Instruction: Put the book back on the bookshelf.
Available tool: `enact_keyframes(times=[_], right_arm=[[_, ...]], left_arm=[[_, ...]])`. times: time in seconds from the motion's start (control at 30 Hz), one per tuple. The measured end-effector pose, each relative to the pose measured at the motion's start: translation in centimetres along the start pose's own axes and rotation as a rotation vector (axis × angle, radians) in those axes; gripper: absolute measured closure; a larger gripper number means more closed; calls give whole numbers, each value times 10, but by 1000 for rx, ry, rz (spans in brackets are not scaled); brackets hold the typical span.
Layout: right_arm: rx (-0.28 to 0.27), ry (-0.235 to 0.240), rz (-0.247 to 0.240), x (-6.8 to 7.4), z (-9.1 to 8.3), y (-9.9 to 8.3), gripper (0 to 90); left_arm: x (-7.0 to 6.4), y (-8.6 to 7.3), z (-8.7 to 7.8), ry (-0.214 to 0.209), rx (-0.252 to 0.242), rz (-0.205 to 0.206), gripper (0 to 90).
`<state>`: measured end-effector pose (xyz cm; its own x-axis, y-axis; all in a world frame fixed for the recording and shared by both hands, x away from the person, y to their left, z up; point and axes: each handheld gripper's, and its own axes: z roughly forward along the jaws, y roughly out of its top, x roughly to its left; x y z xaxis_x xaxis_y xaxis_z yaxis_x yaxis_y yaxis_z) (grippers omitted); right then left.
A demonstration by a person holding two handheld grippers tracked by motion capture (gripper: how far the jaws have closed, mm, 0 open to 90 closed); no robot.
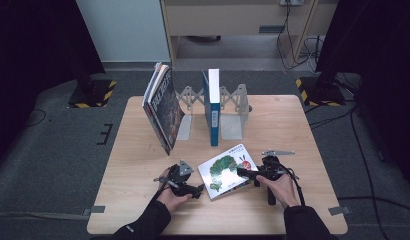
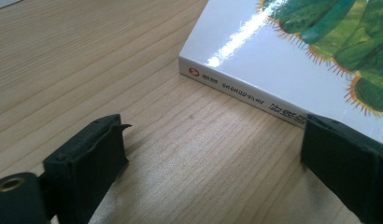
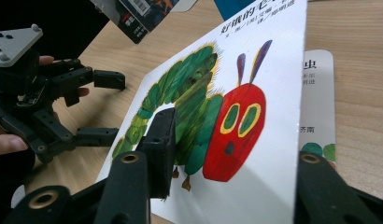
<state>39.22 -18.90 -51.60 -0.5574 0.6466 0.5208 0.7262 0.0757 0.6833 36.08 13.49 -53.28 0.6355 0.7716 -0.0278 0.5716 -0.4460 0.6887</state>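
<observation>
From the high view, a white picture book with a green caterpillar on its cover [image 1: 227, 171] lies near the front edge of the pale wooden counter [image 1: 143, 200], between the two hands. The left tongs [image 1: 199, 190] sit just beside the book's left edge, and the right tongs [image 1: 240, 171] reach onto its right part. Behind stand a dark-covered book leaning at a tilt [image 1: 163, 107] and an upright blue-and-white book [image 1: 212, 106], each against a grey metal bookend [image 1: 232, 116].

In the left gripper view, the left tongs [image 2: 213, 154] are spread wide over bare wood, one jaw right by the caterpillar book's spine [image 2: 255, 100].

In the right gripper view, the right tongs [image 3: 234, 161] are clamped on the book's front cover [image 3: 217, 107] (lifted clear of the page beneath), with the left tongs [image 3: 108, 109] gaping beyond.
</observation>
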Motion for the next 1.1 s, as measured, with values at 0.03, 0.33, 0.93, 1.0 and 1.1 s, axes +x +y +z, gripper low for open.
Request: enact_keyframes(times=[0.03,0.33,0.93,1.0,1.1], right_arm=[[-2,1,2,0,-1,0,592],[-16,46,39,3,-7,4,703],[-73,130,62,13,-17,11,831],[-77,134,61,15,-18,12,838],[-82,146,67,16,-20,12,847]], left_arm=[[0,0,-1,0,0,-6,77],[5,4,-10,-48,-40,-96,159],[3,10,-18,-143,-142,-184,175],[2,11,-18,-154,-151,-190,175],[1,11,-19,-169,-160,-197,176]])
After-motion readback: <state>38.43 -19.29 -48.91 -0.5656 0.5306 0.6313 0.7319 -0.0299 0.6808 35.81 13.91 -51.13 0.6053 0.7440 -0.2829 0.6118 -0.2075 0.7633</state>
